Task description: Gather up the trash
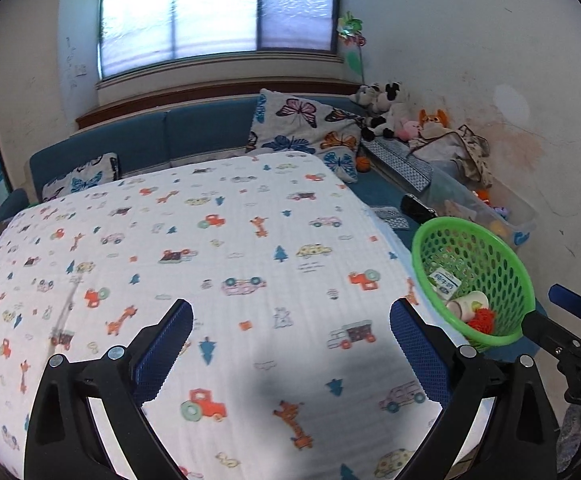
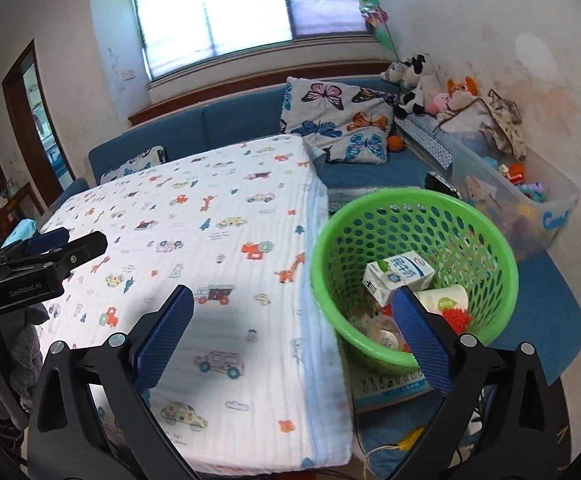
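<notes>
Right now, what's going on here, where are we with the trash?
Both hand-held grippers are open and empty, held above the patterned cloth that covers the table. The left hand-held gripper is over the cloth's middle; the right hand-held gripper is near its right edge, next to the green basket. The basket already holds a milk carton, a paper cup, a red spiky ball and some wrappers. No trash shows on the cloth.
</notes>
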{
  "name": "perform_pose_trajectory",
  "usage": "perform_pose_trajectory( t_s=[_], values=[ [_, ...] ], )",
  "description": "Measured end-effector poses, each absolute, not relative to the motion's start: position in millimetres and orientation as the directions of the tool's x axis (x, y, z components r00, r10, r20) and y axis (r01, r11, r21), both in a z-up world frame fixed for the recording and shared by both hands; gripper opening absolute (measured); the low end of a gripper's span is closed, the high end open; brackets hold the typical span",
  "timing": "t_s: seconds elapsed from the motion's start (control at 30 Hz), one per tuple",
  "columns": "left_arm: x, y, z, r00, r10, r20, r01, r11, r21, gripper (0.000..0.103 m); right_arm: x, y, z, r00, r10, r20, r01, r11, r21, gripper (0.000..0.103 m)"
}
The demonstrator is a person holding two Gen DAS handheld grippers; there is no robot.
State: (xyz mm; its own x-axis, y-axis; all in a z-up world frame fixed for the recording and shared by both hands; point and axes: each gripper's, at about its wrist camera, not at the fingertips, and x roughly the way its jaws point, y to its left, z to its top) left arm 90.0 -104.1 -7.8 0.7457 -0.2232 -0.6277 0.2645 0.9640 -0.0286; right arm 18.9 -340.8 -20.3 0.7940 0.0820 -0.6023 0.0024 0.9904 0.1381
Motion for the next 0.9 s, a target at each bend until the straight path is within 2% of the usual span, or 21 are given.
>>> perform_pose_trajectory(
  t_s=[0.37, 0.9],
  values=[
    [81.7, -80.2, -9.5, 0.767, -0.16, -0.622, 0.201, 0.98, -0.004, 0.096, 23.5, -322.0, -21.9, 0.791, 0.117, -0.601, -0.032, 0.988, 0.15, 0.099],
    [71.4, -51.1, -10.0, 0.787, -0.076, -0.612, 0.099, 0.995, 0.004, 0.096, 17.0, -309.8, -20.9, 0.805, 0.088, -0.587, -0.029, 0.994, 0.109, 0.099]
  ],
)
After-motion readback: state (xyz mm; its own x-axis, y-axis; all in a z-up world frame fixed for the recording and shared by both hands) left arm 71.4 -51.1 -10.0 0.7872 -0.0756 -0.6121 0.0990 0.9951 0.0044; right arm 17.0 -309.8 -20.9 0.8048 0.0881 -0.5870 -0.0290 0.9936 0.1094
